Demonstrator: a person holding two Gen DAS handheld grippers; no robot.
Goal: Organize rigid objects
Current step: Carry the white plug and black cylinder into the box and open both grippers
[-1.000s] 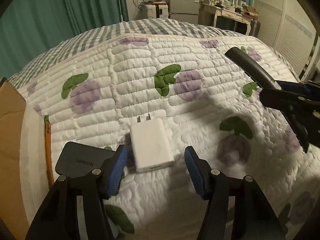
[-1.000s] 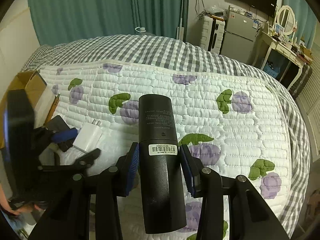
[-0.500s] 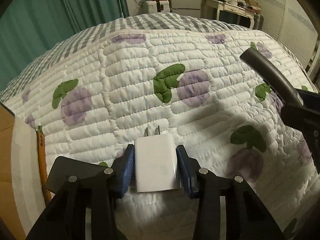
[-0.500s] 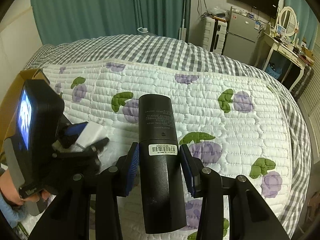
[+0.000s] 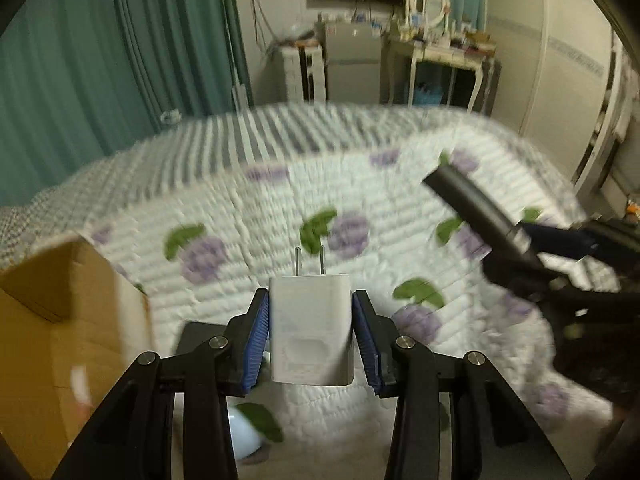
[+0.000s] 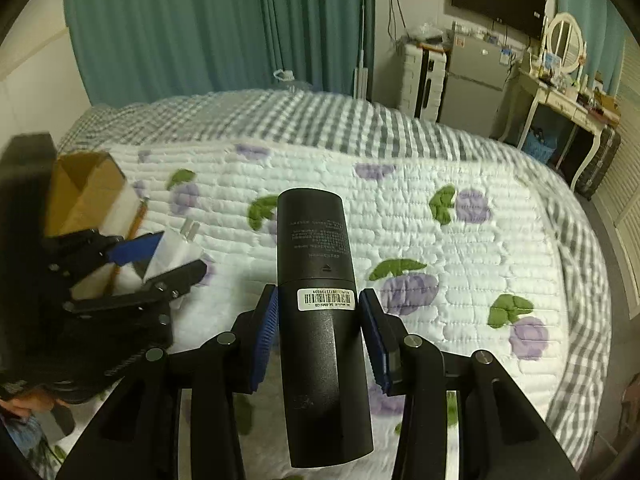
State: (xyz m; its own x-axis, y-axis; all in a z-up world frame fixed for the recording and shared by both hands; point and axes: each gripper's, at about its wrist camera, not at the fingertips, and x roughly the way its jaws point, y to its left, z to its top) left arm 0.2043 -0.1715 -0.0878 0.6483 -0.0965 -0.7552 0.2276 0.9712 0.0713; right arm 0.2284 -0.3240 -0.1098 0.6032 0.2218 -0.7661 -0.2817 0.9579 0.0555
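White charger (image 5: pixel 311 332): boxy plug adapter, 2 metal prongs pointing forward, away from camera; clamped between blue pads of left gripper (image 5: pixel 311 338), lifted clear of bed (image 5: pixel 256 216), just right of open cardboard box (image 5: pixel 60 304). Black bottle (image 6: pixel 322 300): matte cylinder, white barcode label mid-body, fine print near flat far end; clamped in right gripper (image 6: pixel 319 336), above bed, well right of cardboard box.

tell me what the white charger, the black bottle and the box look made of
Charger: likely glossy white plastic, smooth with soft sheen, metal prongs. Bottle: looks like matte black plastic, dull surface, paper barcode label. Box: brown cardboard, flat tan flaps.
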